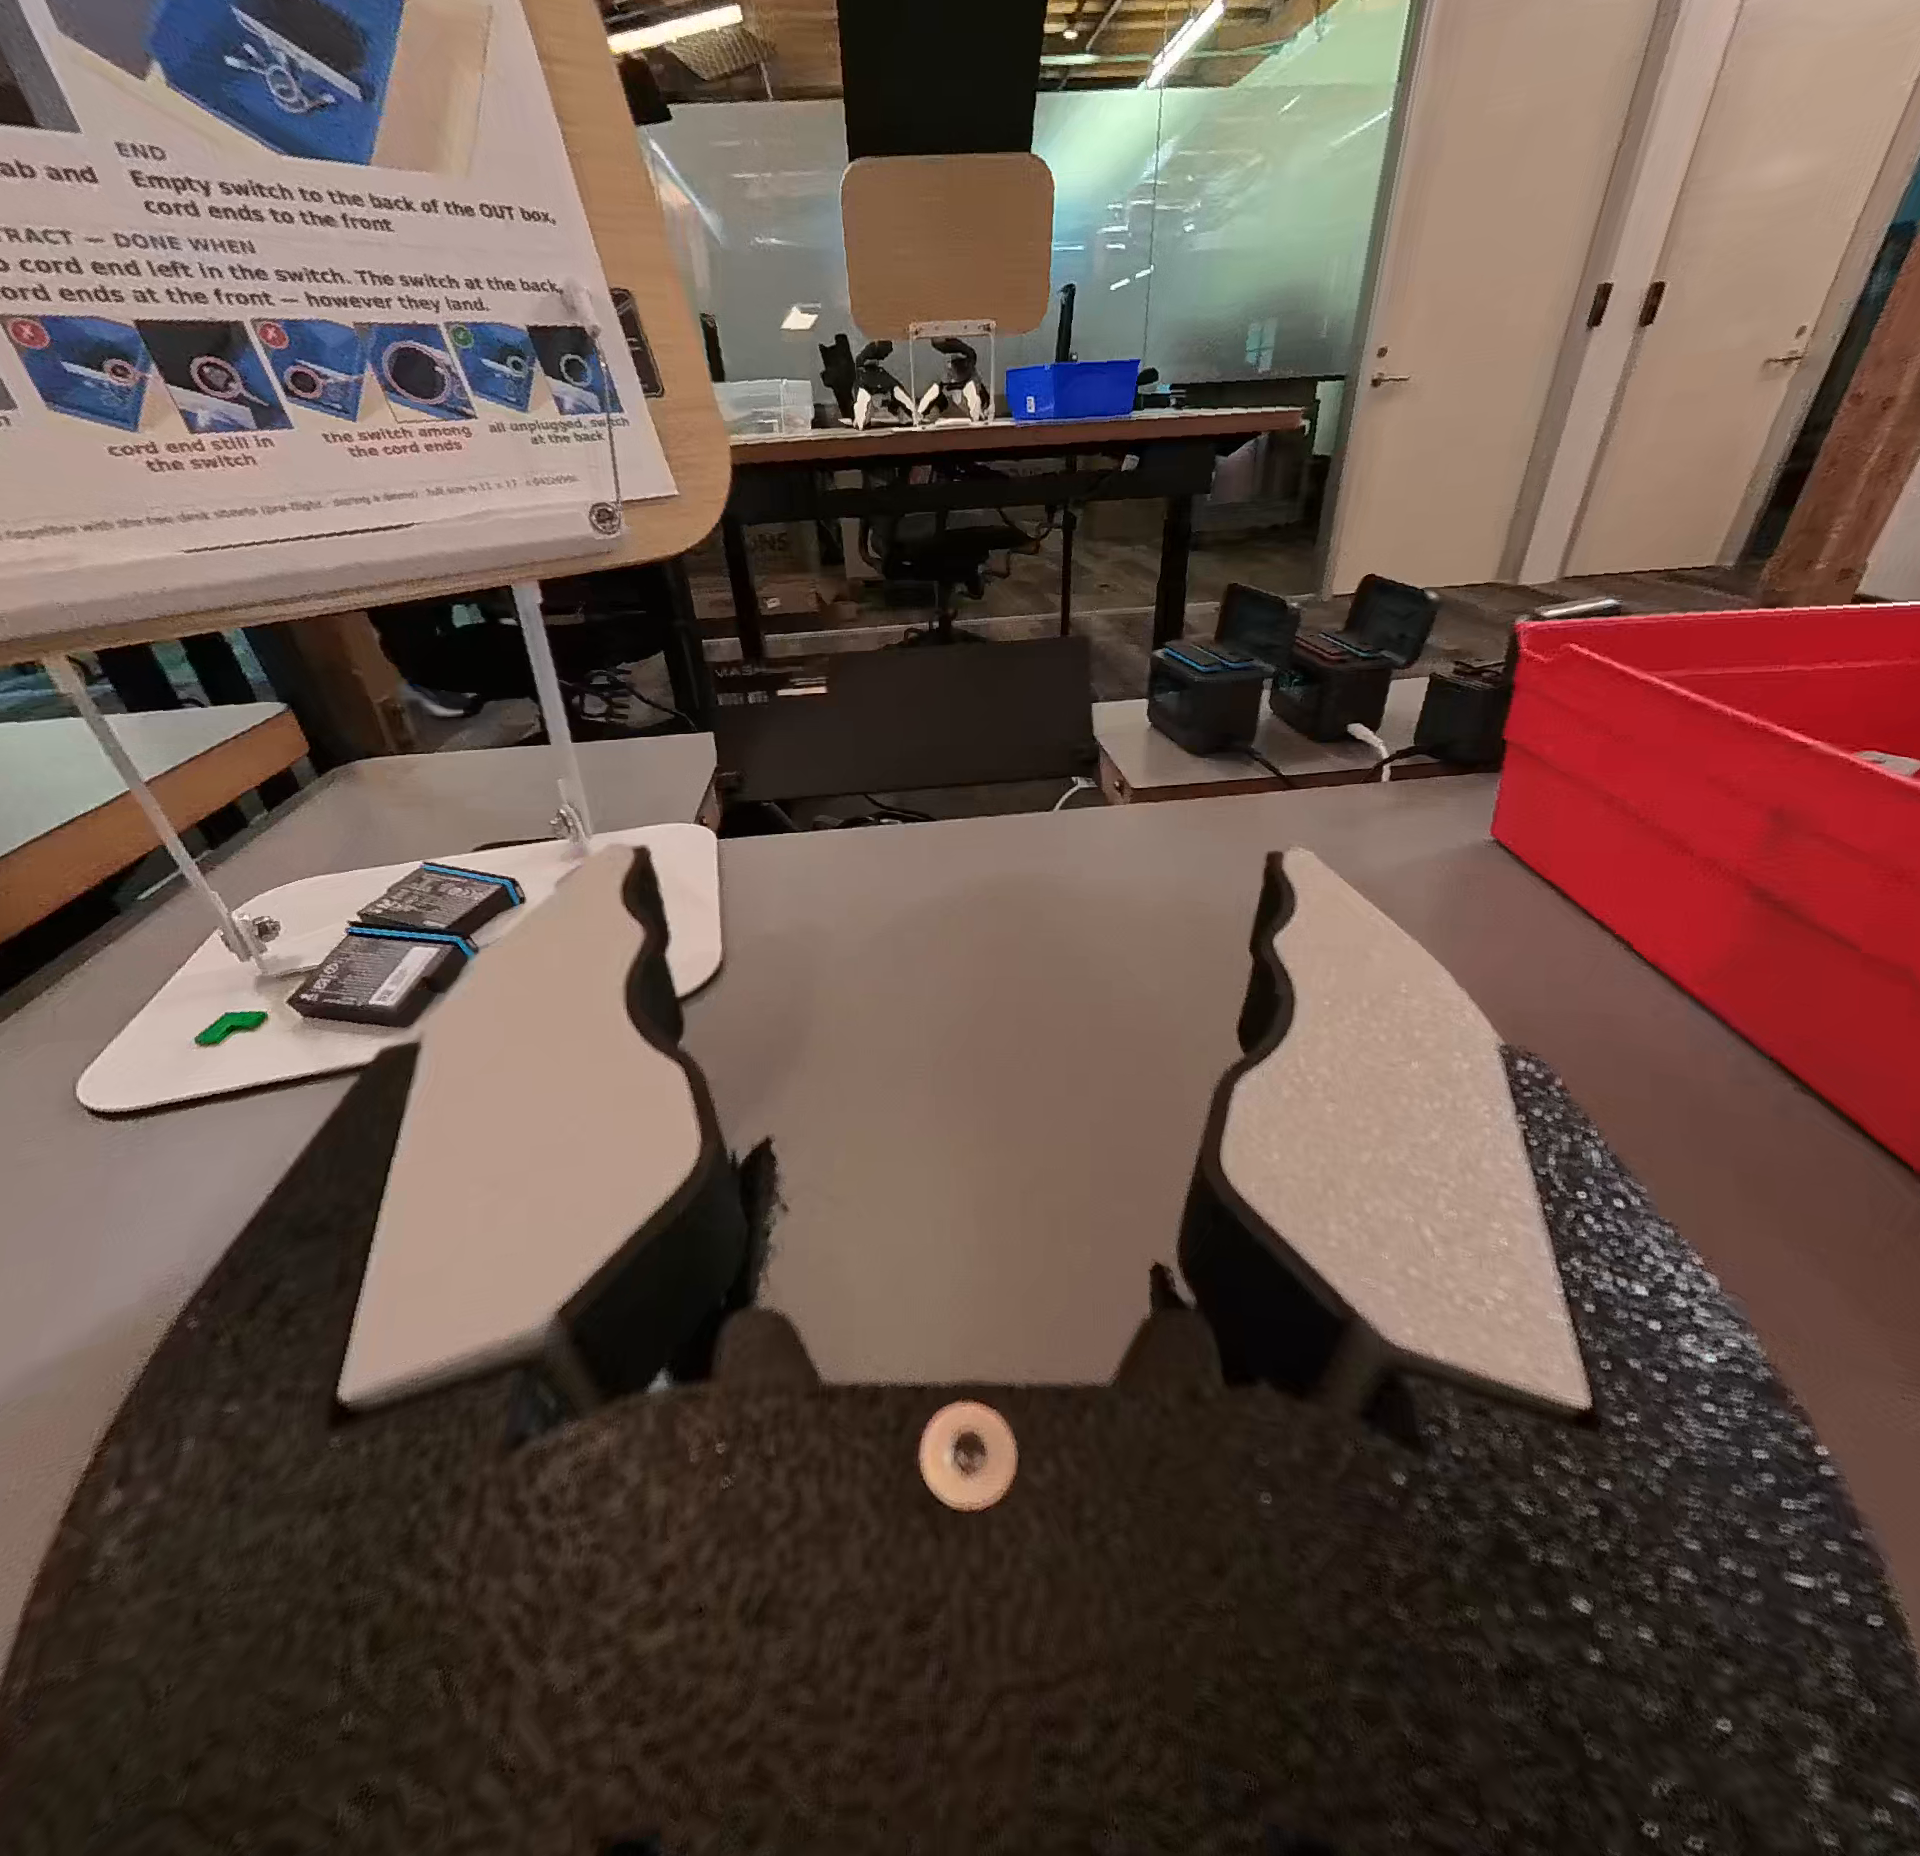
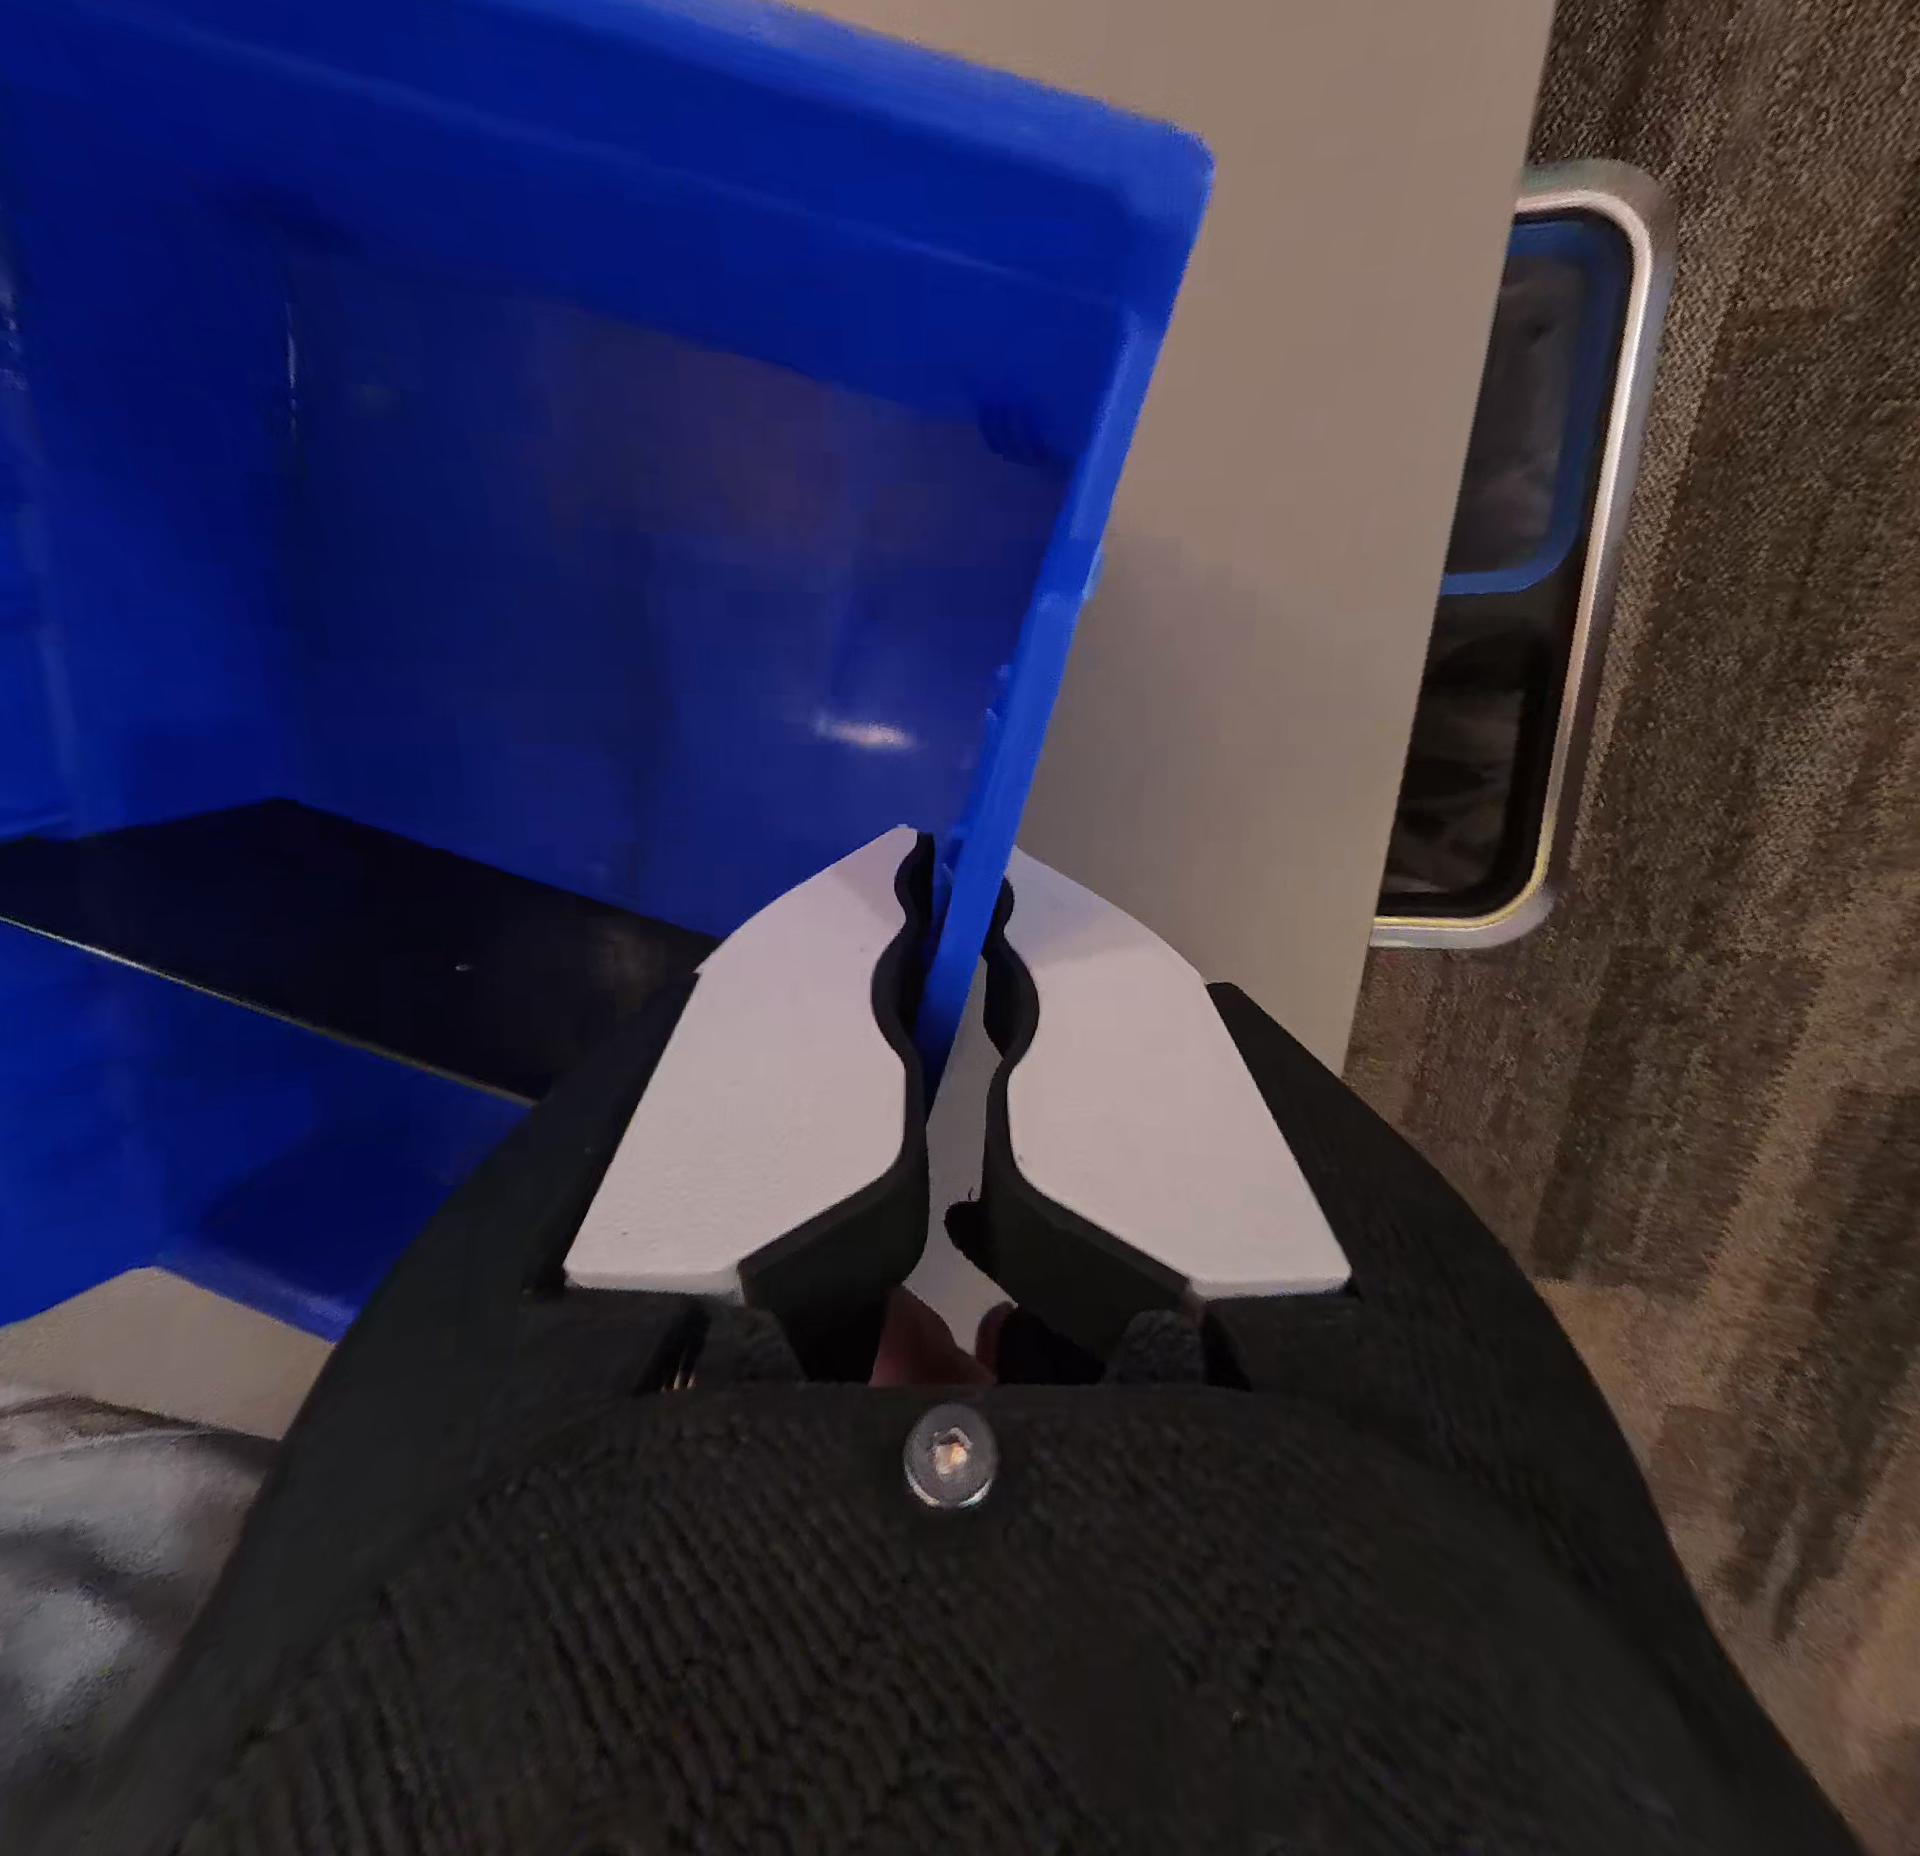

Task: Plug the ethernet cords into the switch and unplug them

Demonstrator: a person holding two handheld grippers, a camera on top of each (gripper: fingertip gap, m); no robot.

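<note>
My left gripper (image 1: 961, 933) is open and empty, held low over a bare grey table (image 1: 966, 1131). Two black battery packs with blue edges (image 1: 379, 975) lie to its left on the white base of a sign stand (image 1: 187, 1058). A red bin (image 1: 1714, 830) stands to its right. My right gripper (image 2: 956, 876) is shut on the right wall of a blue plastic bin (image 2: 582, 476). The wall's rim sits between the fingertips. The bin's floor is dark and I see nothing lying on it in the part in view.
A printed instruction sheet on a wooden board (image 1: 312, 279) leans over the left. Black charger cases (image 1: 1288, 674) sit on a lower table behind. A far desk holds another blue bin (image 1: 1070, 388). In the right wrist view, carpet (image 2: 1745, 767) and a metal-framed floor box (image 2: 1527, 559) lie beyond the table edge.
</note>
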